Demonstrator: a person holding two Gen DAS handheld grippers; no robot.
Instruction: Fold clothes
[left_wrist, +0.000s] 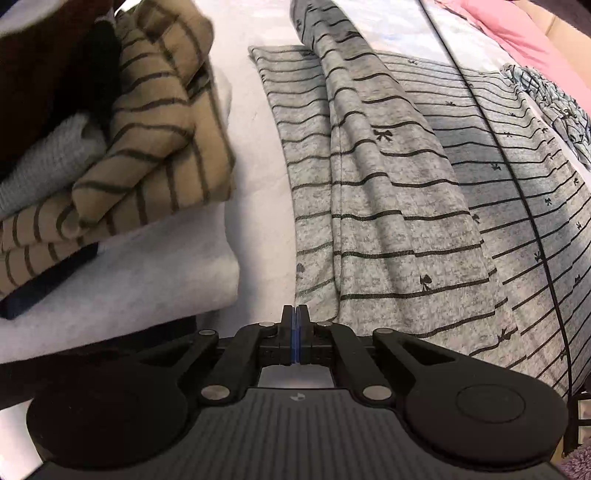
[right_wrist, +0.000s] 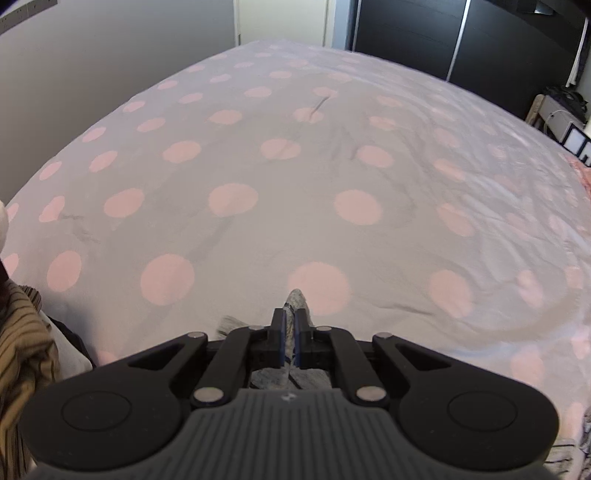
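My left tongs (left_wrist: 295, 314) are pressed fully together, the blue pads meeting with nothing visible between them, and they point steeply down over the near edge of the grey striped garment (left_wrist: 388, 221). That garment, grey with thin dark stripes and small black bows, lies spread on the bed right of centre in the left wrist view, with one long panel (left_wrist: 354, 122) folded or draped lengthwise over it, rising toward the far side. To its left sits a stack of folded clothes: a tan striped piece (left_wrist: 159, 140) on top, a pale grey knit (left_wrist: 51, 162) beside it, something dark brown (left_wrist: 44, 66) behind, and a white folded layer (left_wrist: 147, 273) underneath. A thin black cable (left_wrist: 491, 129) crosses over the garment on the right. My right tongs (right_wrist: 291, 317) pinch a tuft of the same grey fabric (right_wrist: 297, 297), which pokes out past the tips and also shows behind them. Beyond them stretches the bedspread (right_wrist: 295, 166), white with pink dots, with dark wardrobe doors (right_wrist: 406, 33) at the far end.
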